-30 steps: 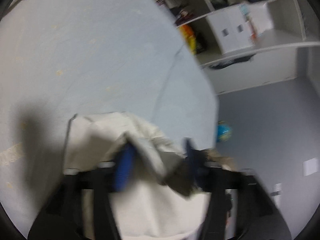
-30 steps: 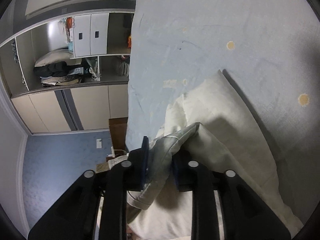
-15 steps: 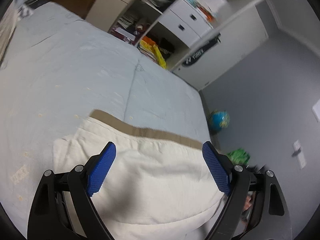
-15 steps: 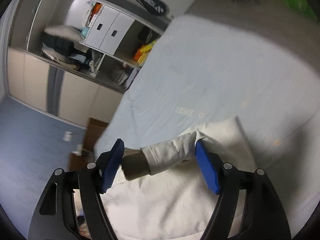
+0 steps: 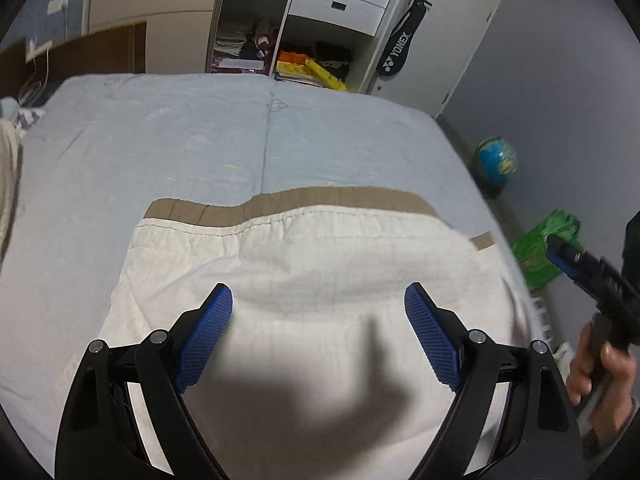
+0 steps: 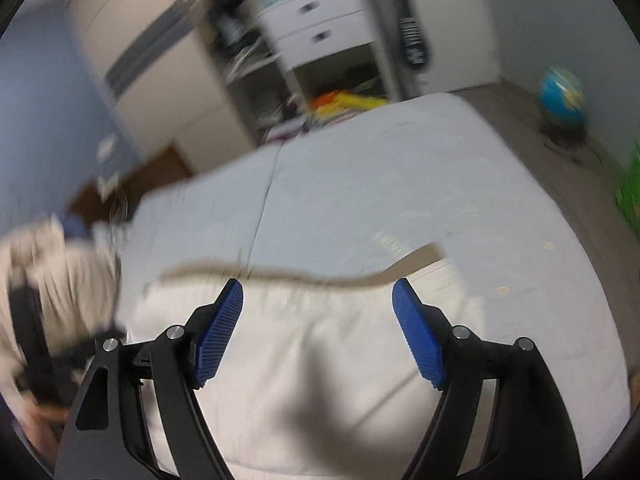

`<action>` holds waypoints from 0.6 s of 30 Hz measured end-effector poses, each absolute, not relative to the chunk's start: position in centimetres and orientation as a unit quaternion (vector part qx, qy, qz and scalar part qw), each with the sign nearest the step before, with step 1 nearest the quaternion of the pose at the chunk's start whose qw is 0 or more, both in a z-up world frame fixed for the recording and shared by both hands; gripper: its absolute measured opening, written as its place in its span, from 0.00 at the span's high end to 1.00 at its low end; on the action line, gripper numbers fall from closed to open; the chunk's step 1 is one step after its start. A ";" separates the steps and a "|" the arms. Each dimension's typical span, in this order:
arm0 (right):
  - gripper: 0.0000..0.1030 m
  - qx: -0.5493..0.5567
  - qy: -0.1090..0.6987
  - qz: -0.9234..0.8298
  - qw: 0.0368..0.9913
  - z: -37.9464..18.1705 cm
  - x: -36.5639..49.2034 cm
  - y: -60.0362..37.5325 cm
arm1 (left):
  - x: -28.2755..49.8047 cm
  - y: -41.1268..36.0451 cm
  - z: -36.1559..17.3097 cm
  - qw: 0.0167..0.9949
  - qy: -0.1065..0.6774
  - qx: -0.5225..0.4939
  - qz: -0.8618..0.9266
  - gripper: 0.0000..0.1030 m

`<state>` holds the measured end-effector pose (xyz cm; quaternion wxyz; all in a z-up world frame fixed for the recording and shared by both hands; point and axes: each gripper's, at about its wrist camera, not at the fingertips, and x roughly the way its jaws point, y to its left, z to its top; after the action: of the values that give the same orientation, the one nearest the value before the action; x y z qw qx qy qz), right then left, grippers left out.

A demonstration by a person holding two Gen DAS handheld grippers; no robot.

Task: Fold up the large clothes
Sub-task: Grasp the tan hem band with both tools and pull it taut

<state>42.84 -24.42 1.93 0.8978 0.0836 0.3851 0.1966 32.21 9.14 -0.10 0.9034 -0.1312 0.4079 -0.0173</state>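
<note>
Cream garment (image 5: 320,280) folded flat on the near part of the bed (image 5: 240,140), tan band (image 5: 340,196) along its far edge. Left gripper (image 5: 318,328) above the cloth, blue fingers (image 5: 208,332) spread wide, nothing held. Right gripper (image 6: 318,320) likewise over the garment (image 6: 320,340), fingers (image 6: 416,328) wide apart and empty; that view blurred. Right gripper also seen at the right edge of the left view, gripped by a hand (image 5: 592,364). Beyond the bed, shelves (image 5: 280,20) with white drawers, a globe (image 5: 494,158) and a green bag (image 5: 540,248) on the floor.
</note>
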 end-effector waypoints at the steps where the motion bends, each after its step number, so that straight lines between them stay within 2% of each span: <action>1: 0.29 0.068 0.389 0.201 0.897 1.5 42.8 -23.2 | 32.4 8.8 -0.4 0.905 0.408 -0.122 -0.012 0.18; 9: 0.28 -0.035 0.416 0.191 0.888 -3.2 43.7 -17.6 | 33.5 6.4 -3.7 0.912 0.407 -0.044 0.019 0.16; 13: 0.19 -0.037 0.422 0.182 0.888 -5.4 43.9 -18.2 | 33.7 6.4 -5.2 0.914 0.402 -0.046 0.025 0.12; 18: 0.15 -0.038 0.433 0.180 0.882 -7.7 45.1 -17.5 | 34.3 7.0 -7.0 0.909 0.414 -0.049 0.023 0.09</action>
<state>45.09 -17.48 -7.73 0.8824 -0.0376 0.4332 0.1797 34.26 6.98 -6.99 0.9087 -0.0493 0.4140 0.0232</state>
